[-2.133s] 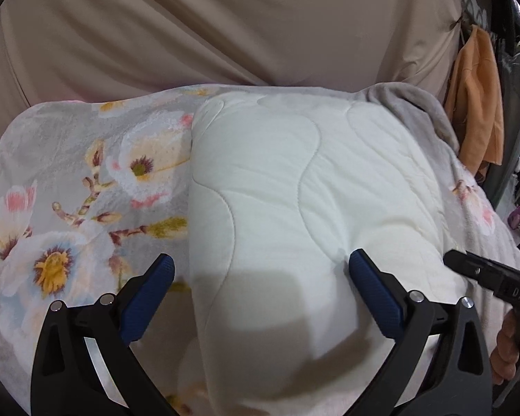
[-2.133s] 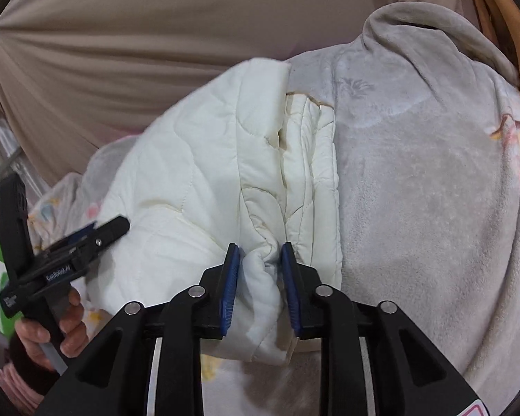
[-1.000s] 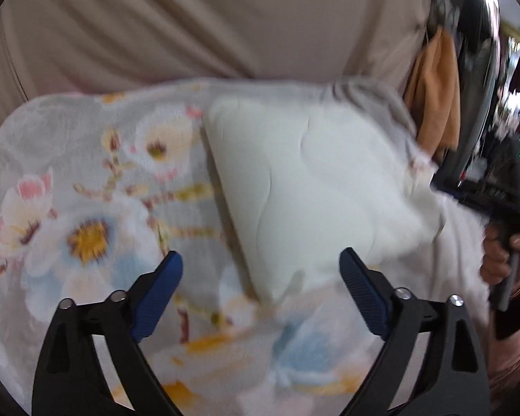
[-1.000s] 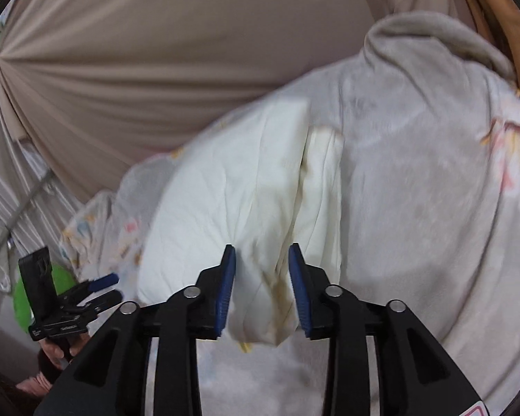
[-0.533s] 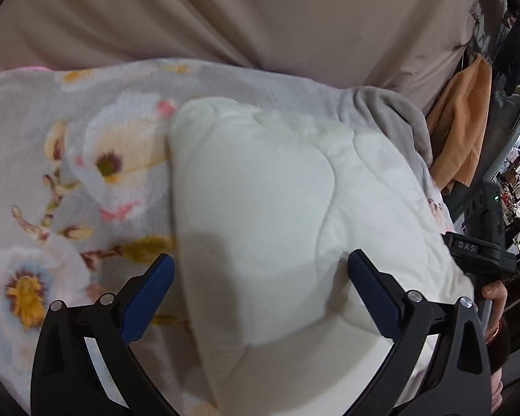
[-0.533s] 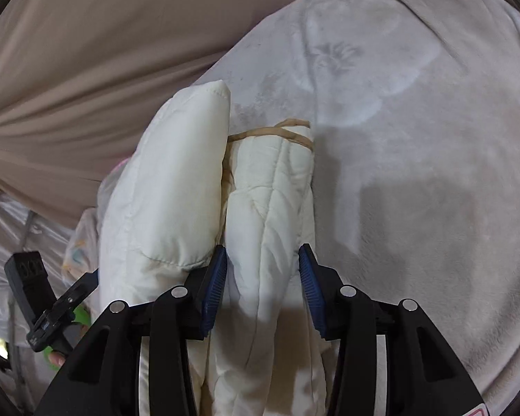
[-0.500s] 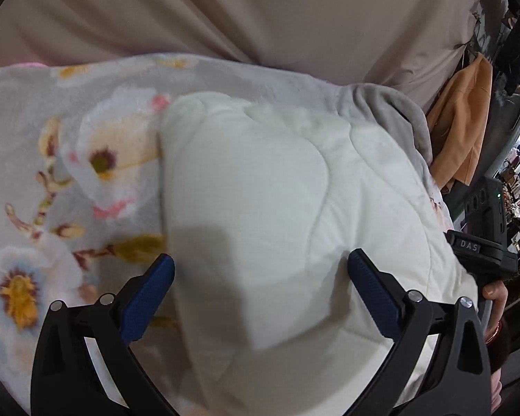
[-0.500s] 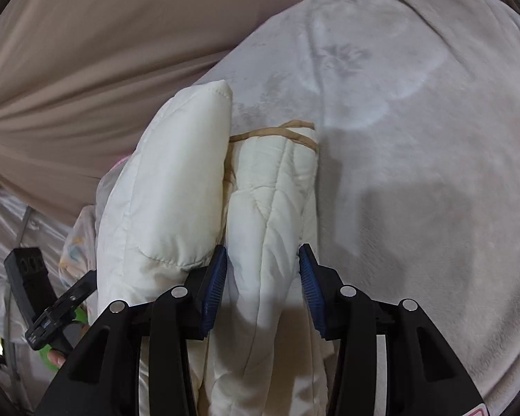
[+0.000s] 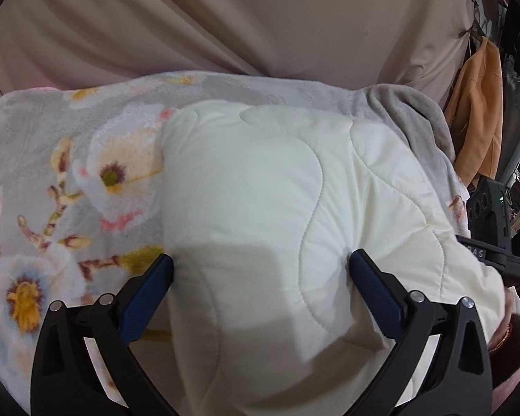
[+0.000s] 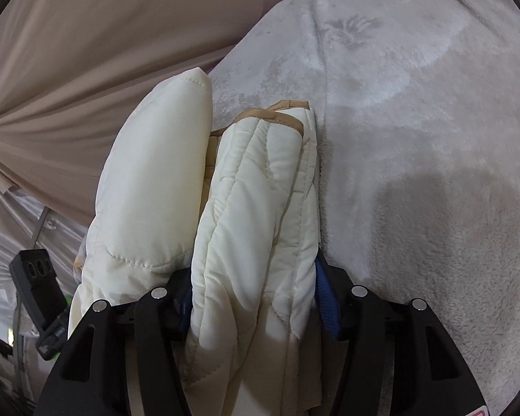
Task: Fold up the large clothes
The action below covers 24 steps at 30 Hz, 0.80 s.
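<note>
A cream quilted garment (image 9: pixel 277 208) lies folded into a thick pad on a floral blanket (image 9: pixel 69 173). My left gripper (image 9: pixel 260 270) is wide open and rests on the pad's near part, with one blue pad (image 9: pixel 374 287) pressed into the fabric. In the right wrist view my right gripper (image 10: pixel 256 291) straddles the thick folded edge of the garment (image 10: pixel 256 208), which has tan trim at its far end. Its jaws stand apart around the fold; how firmly they grip I cannot tell.
A beige curtain (image 9: pixel 225 17) hangs behind the bed. A grey fleece blanket (image 10: pixel 416 121) covers the right side. An orange garment (image 9: pixel 478 111) hangs at the far right. The other gripper's handle (image 10: pixel 38 298) shows at lower left of the right wrist view.
My right gripper has let go of its pinch, swung along the folded edge and pushed in around the thick fold. My left gripper pulled back, then returned onto the pad.
</note>
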Tool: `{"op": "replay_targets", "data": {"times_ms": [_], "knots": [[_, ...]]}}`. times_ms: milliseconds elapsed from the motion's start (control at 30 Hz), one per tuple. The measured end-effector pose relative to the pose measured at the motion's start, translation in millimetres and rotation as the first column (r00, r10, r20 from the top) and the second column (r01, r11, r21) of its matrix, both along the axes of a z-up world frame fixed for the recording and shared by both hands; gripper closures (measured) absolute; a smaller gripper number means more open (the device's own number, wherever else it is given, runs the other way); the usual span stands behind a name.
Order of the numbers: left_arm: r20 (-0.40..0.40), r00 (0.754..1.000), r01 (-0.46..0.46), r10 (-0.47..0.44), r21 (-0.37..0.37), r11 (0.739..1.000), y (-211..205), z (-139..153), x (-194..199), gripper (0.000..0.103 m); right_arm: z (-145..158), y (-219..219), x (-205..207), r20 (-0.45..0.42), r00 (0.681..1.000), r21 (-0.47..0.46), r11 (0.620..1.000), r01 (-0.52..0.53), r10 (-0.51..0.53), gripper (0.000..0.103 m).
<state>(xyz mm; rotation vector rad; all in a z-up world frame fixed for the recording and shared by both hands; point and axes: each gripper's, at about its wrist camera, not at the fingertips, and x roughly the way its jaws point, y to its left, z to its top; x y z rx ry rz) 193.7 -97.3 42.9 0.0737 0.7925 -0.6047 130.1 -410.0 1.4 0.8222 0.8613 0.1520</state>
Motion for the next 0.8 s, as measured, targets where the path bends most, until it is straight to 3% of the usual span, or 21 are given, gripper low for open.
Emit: {"op": "replay_targets", "data": {"times_ms": [100,200,267,333,400,533,633,700,800], "knots": [[0.043,0.999,-0.024,0.024,0.021,0.999,17.3,8.2,-3.3,0.005,2.0,5.4,-0.9,0.023,1.0,-0.029,1.0,-0.011,0.012,0.05],[-0.016,1.0,0.003,-0.003,0.006,1.0,20.9,-4.9,5.7,0.005,3.2,7.3,-1.0,0.028,0.999,-0.035,0.999,-0.014,0.015,0.048],[-0.109,0.994,0.011,-0.019,-0.077,0.997,20.1,-19.5,16.9,0.005,4.9,10.2,0.3,0.042,0.999,-0.051,0.999,-0.012,0.014,0.048],[-0.226,0.972,0.024,-0.065,-0.179,0.984,19.0,-33.7,30.6,0.005,5.1,11.2,-0.2,0.054,0.998,-0.055,0.998,-0.011,0.014,0.049],[-0.271,0.958,0.03,-0.092,-0.223,0.974,20.1,-38.8,38.2,0.005,3.4,12.3,-1.6,0.065,0.998,-0.04,0.999,-0.01,0.012,0.052],[-0.21,0.973,0.054,-0.09,-0.172,0.984,14.1,-29.1,25.5,0.009,6.7,15.3,-2.3,0.095,0.995,-0.047,0.999,-0.023,0.028,0.067],[-0.145,0.986,0.064,-0.082,-0.122,0.99,7.4,-13.7,9.6,0.024,14.6,19.6,-5.0,0.11,0.994,-0.079,0.997,-0.013,0.022,0.08],[-0.091,0.992,0.08,-0.087,-0.079,0.994,2.4,-2.3,-2.7,0.035,24.1,22.9,-8.9,0.119,0.993,-0.115,0.993,0.004,0.01,0.083],[-0.022,0.994,0.108,-0.108,-0.034,0.994,-1.3,16.8,-21.2,0.042,43.2,29.5,-18.5,0.147,0.989,-0.169,0.985,0.029,-0.004,0.085]]}}
